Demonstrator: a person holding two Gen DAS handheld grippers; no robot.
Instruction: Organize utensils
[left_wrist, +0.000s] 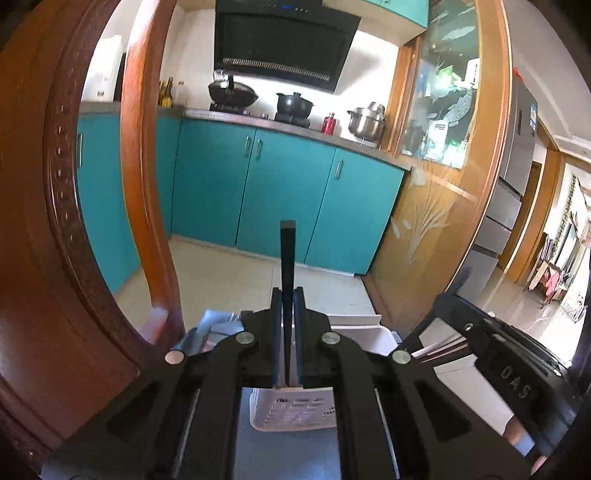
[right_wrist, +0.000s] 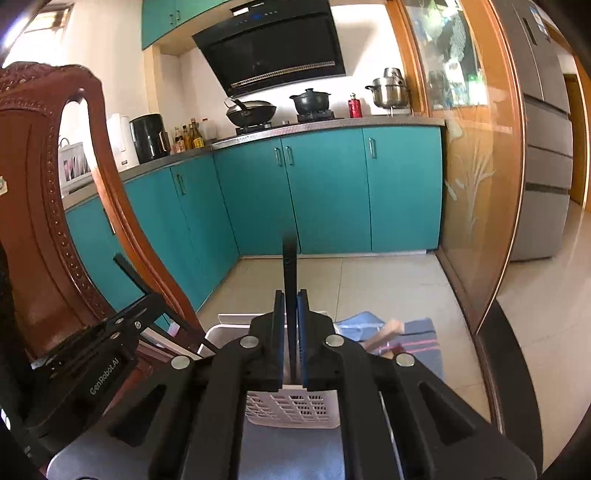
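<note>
both tongs, left (left_wrist: 287, 295) and right (right_wrist: 291, 297), each clamped on one upright black chopstick (left_wrist: 287, 254) above white basket (right_wrist: 291, 408)

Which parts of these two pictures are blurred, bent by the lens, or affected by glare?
Left wrist view: chair back curves strongly, glass door carries reflections, far room at right is overexposed. Right wrist view: wooden stick beside white basket is blurred, refrigerator bows.

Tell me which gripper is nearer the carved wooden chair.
Left. The left gripper sits right beside the wooden chair, which fills the left of its view; the right gripper is on the far side, with the left one between it and the chair.
</note>
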